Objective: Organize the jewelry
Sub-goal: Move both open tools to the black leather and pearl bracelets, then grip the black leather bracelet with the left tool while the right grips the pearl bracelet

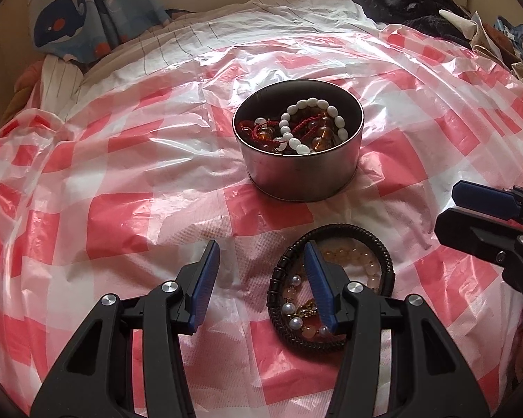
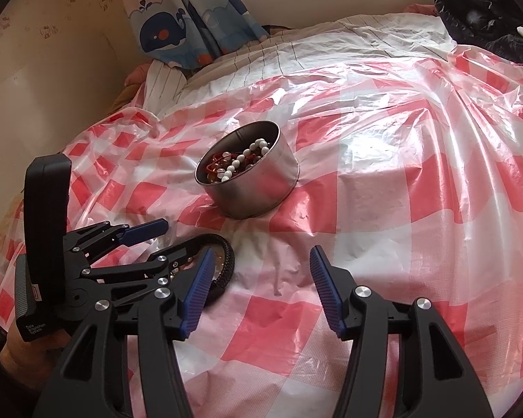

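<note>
The left gripper [image 1: 261,271] stands open, its right finger inside the black bracelet [image 1: 331,285], which lies on the checked sheet [image 1: 122,216] near the tin [image 1: 298,170] of beads. The right gripper [image 2: 261,278], also open and empty, sits just right of the bracelet.

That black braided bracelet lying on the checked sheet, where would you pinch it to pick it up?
Probably its left arc, from above. The black braided bracelet lies flat as an open ring with pearl beads piled inside. The left gripper is open with one finger inside the ring and the other outside it, so closing would pinch the band across its thickness.
</note>
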`<state>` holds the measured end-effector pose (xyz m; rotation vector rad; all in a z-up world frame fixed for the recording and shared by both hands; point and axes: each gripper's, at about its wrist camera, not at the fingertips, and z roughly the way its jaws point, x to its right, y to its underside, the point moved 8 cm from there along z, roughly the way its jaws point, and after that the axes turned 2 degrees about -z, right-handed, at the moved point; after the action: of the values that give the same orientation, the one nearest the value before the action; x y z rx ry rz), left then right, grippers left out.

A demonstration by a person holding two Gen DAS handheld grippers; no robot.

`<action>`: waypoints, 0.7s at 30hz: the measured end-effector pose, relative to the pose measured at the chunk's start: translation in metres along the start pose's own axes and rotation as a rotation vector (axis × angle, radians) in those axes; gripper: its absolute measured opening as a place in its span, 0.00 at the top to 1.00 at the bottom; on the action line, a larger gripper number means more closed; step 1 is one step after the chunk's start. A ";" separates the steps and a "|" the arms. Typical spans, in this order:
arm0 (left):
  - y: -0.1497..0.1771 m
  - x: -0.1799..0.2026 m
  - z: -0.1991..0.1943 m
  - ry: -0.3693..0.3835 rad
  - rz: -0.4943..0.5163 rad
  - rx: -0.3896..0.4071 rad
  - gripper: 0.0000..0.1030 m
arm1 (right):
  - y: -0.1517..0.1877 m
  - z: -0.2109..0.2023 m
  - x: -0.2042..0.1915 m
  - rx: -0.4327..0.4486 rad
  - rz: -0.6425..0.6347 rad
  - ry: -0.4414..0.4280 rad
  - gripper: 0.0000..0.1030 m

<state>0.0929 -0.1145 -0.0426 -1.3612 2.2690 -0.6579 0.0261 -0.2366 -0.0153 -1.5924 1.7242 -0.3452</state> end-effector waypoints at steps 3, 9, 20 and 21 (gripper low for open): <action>0.002 0.010 0.001 -0.027 0.065 0.003 0.66 | -0.002 -0.003 0.001 0.012 0.009 0.000 0.44; 0.008 0.030 -0.007 0.039 0.138 -0.022 0.92 | -0.007 -0.009 0.006 0.035 0.028 0.005 0.43; -0.007 -0.013 -0.039 0.359 -0.204 0.029 1.00 | -0.007 -0.010 0.013 0.030 0.055 0.019 0.43; -0.009 -0.017 -0.042 0.365 -0.221 0.036 1.00 | -0.006 -0.009 0.013 0.023 0.058 0.018 0.43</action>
<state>0.0832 -0.0956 -0.0018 -1.5977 2.3794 -1.0942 0.0256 -0.2527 -0.0098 -1.5245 1.7702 -0.3505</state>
